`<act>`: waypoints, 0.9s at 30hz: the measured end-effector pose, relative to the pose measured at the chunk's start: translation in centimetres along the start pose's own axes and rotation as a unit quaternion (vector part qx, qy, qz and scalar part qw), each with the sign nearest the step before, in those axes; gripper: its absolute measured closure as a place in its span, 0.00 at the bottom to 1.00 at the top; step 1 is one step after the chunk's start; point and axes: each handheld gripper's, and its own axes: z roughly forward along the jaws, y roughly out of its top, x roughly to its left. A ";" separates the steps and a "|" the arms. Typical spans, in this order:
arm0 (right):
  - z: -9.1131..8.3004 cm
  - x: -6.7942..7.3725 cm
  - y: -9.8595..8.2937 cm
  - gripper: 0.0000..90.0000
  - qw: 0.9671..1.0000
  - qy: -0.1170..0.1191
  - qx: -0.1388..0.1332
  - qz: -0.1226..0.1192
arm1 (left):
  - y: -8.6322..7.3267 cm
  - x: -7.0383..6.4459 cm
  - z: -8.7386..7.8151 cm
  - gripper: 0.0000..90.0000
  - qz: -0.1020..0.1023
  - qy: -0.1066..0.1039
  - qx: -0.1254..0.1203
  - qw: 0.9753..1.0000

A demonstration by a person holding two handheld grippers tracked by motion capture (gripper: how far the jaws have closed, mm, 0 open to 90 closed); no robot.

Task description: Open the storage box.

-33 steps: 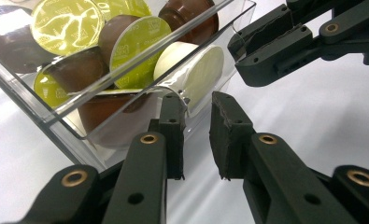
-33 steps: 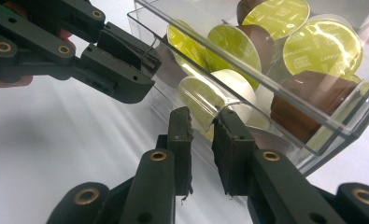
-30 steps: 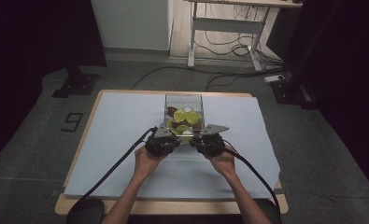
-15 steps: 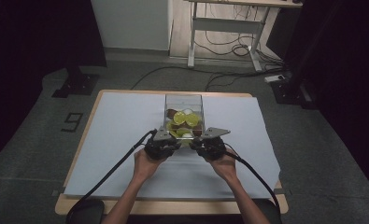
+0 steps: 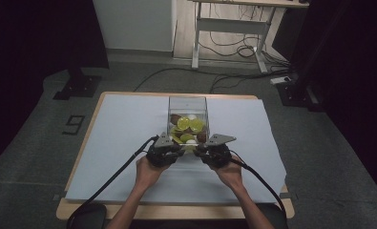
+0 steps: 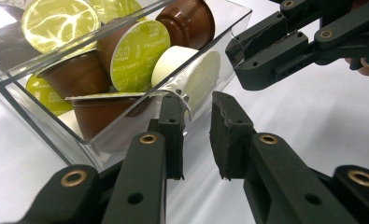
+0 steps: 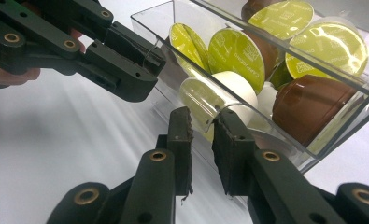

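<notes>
Both hands are sitting slightly nearer the person than half a second ago, with the grippers drawn back a little along the near end of the box while the box itself is staying put.

Nearest the person, two bare forearms are coming in from the bottom of the high view, each hand wrapped around a black gripper with a trailing cable. The left gripper (image 5: 163, 151) and the right gripper (image 5: 214, 152) are lying side by side, close together, at the near end of the clear rectangular plastic box (image 5: 188, 101). In the left gripper view its black fingers (image 6: 172, 133) are standing slightly apart with a narrow gap between them, gripping nothing, their tips just beside the box's near corner. In the right gripper view the right fingers (image 7: 181, 140) are likewise a little apart and holding nothing, their tips up against the box's clear wall; whether they are touching it is hard to tell.

Beyond them, the box is resting on the pale blue sheet (image 5: 119, 129) covering the wooden table (image 5: 95, 98), roughly at its middle. Inside are lying brown coffee capsules with lime-green foil lids (image 6: 140, 56) and a white capsule (image 7: 229, 91), heaped loosely and tilted at various angles.

Farther off, a white-legged desk (image 5: 226, 28) is standing over cables on the grey floor.
</notes>
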 end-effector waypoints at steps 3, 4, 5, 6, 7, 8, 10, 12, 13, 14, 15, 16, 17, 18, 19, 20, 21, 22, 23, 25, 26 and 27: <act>-0.1 0.2 -0.1 0.85 1.000 0.000 0.000 0.000 | -0.2 -0.2 -0.1 0.83 -0.002 0.001 -0.002 1.000; -0.1 0.3 -0.1 0.85 1.000 0.000 0.000 0.000 | -0.2 -0.3 -0.2 0.82 -0.002 0.000 -0.002 1.000; -0.1 0.3 -0.1 0.85 1.000 0.001 -0.001 0.000 | -0.3 -0.3 -0.2 0.82 -0.002 0.000 -0.003 1.000; -0.2 0.4 -0.2 0.85 1.000 0.001 0.000 0.001 | -0.3 -0.4 -0.3 0.82 -0.003 0.000 -0.004 1.000; -0.2 0.4 -0.2 0.85 1.000 0.002 -0.001 0.000 | -0.4 -0.4 -0.3 0.82 -0.004 -0.002 -0.005 1.000; -0.3 0.5 -0.2 0.85 1.000 0.002 -0.002 0.000 | -0.5 -0.5 -0.3 0.82 -0.005 -0.003 -0.006 1.000; -0.4 0.7 -0.3 0.85 1.000 0.003 -0.002 0.000 | -0.6 -0.6 -0.4 0.82 -0.005 -0.005 -0.007 1.000; -0.5 0.9 -0.5 0.85 1.000 0.003 -0.004 0.001 | -0.7 -0.8 -0.5 0.82 -0.005 -0.005 -0.007 1.000; -0.5 0.9 -0.5 0.85 1.000 0.003 -0.004 0.001 | -0.7 -0.8 -0.5 0.82 -0.005 -0.005 -0.007 1.000; -0.6 0.9 -0.5 0.85 1.000 0.004 -0.004 0.001 | -0.7 -0.8 -0.6 0.82 -0.005 -0.006 -0.008 1.000; -0.6 1.0 -0.5 0.85 1.000 0.004 -0.004 0.001 | -0.8 -0.9 -0.7 0.82 -0.005 -0.006 -0.009 1.000; -0.7 1.1 -0.6 0.85 1.000 0.004 -0.005 0.000 | -0.8 -1.0 -0.7 0.82 -0.005 -0.007 -0.009 1.000; -0.8 1.3 -0.7 0.85 1.000 0.004 -0.005 0.000 | -0.9 -1.1 -0.8 0.82 -0.003 -0.006 -0.009 1.000; -0.8 1.4 -0.7 0.85 1.000 0.004 -0.005 -0.001 | -1.0 -1.2 -0.8 0.82 -0.003 -0.005 -0.010 1.000; -0.8 1.4 -0.7 0.85 1.000 0.004 -0.005 -0.001 | -1.0 -1.2 -0.8 0.82 -0.003 -0.005 -0.010 1.000; -0.9 1.4 -0.8 0.85 1.000 0.005 -0.005 -0.001 | -1.0 -1.3 -0.9 0.82 -0.003 -0.006 -0.010 1.000; -0.9 1.5 -0.8 0.85 1.000 0.006 -0.005 -0.001 | -1.1 -1.4 -1.0 0.82 -0.004 -0.007 -0.011 1.000; -1.0 1.6 -0.9 0.85 1.000 0.007 -0.006 -0.001 | -1.2 -1.5 -1.1 0.82 -0.003 -0.008 -0.011 1.000; -1.1 1.7 -0.9 0.85 1.000 0.007 -0.006 -0.001 | -1.2 -1.5 -1.1 0.82 -0.003 -0.008 -0.011 1.000; -1.1 1.8 -0.9 0.85 1.000 0.008 -0.006 0.000 | -1.3 -1.7 -1.2 0.82 -0.004 -0.008 -0.012 1.000; -1.3 2.0 -1.0 0.85 1.000 0.009 -0.006 0.000 | -1.4 -1.8 -1.2 0.82 -0.004 -0.009 -0.013 1.000; -1.3 2.0 -1.1 0.85 1.000 0.010 -0.007 0.000 | -1.4 -1.9 -1.3 0.82 -0.004 -0.009 -0.013 1.000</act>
